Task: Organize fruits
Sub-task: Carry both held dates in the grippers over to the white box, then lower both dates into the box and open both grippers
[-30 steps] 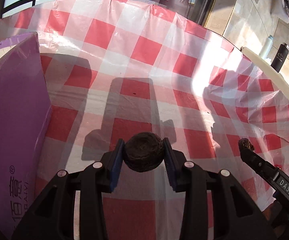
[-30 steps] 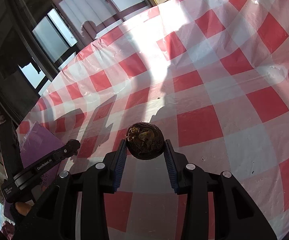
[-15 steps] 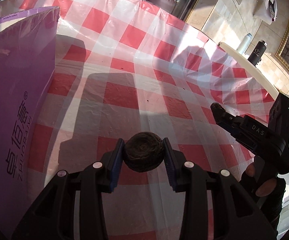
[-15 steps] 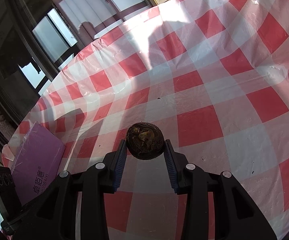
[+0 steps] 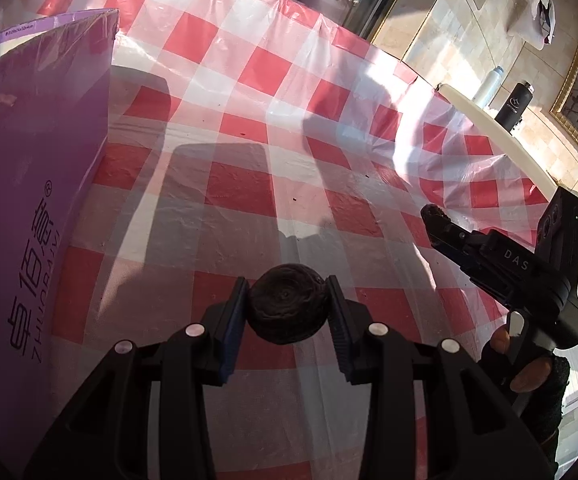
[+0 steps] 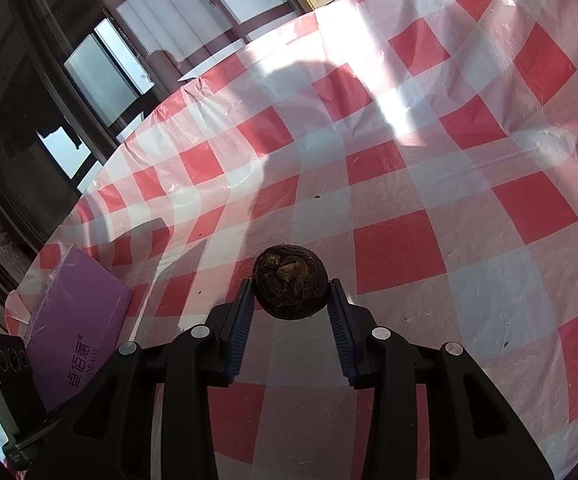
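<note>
My left gripper point(image 5: 287, 312) is shut on a dark round fruit point(image 5: 287, 308) with a ringed brown skin, held above the red-and-white checked tablecloth point(image 5: 249, 128). My right gripper point(image 6: 289, 292) is shut on a second dark round fruit point(image 6: 290, 282) with a dry fibrous top. The right gripper also shows from the side in the left wrist view point(image 5: 433, 216), at the right, with the hand under it. A purple box point(image 5: 29, 184) stands close at the left of the left gripper; it also shows in the right wrist view point(image 6: 77, 332), far left.
The table edge curves along the right in the left wrist view. A white bottle point(image 5: 487, 86) and a black bottle point(image 5: 515, 104) stand beyond it. Windows point(image 6: 121, 68) lie behind the table's far edge. The left gripper's body point(image 6: 9, 384) shows at the lower left.
The left gripper has swung back left and away from the box a little, so the box looks smaller. The right gripper has held nearly still. Both keep their fruits.
</note>
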A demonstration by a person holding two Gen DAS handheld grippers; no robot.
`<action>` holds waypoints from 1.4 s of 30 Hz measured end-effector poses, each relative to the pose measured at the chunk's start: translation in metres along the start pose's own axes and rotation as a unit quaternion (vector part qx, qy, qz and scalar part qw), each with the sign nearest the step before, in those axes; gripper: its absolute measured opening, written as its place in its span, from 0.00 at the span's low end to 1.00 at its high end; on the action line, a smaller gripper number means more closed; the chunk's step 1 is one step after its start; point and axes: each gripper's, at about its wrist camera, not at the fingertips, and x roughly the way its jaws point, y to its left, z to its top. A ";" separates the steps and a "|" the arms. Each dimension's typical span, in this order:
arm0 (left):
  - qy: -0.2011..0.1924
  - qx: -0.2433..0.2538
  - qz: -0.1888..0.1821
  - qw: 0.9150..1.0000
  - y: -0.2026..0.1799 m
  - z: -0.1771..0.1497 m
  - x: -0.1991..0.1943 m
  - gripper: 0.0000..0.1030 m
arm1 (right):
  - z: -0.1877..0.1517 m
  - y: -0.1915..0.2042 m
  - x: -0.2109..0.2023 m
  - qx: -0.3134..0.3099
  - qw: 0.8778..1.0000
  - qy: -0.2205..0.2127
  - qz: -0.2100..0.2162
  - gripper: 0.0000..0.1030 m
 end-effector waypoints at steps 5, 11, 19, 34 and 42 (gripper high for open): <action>0.013 0.009 0.028 0.999 -0.004 0.000 0.005 0.37 | 0.000 -0.003 -0.009 0.009 1.000 -0.022 -0.006 0.37; -0.008 0.036 0.048 0.998 -0.025 -0.022 -0.029 0.37 | -0.024 0.000 -0.041 0.048 0.998 -0.046 -0.015 0.37; -0.073 0.104 0.073 0.989 -0.046 -0.034 -0.105 0.38 | -0.063 0.046 -0.073 0.022 0.998 -0.054 0.011 0.37; -0.163 0.049 0.164 0.972 0.019 0.001 -0.209 0.38 | -0.070 0.197 -0.070 -0.111 0.987 -0.036 0.114 0.37; -0.132 0.007 0.230 0.964 0.088 0.020 -0.218 0.38 | -0.081 0.263 -0.052 -0.168 0.974 -0.011 0.149 0.37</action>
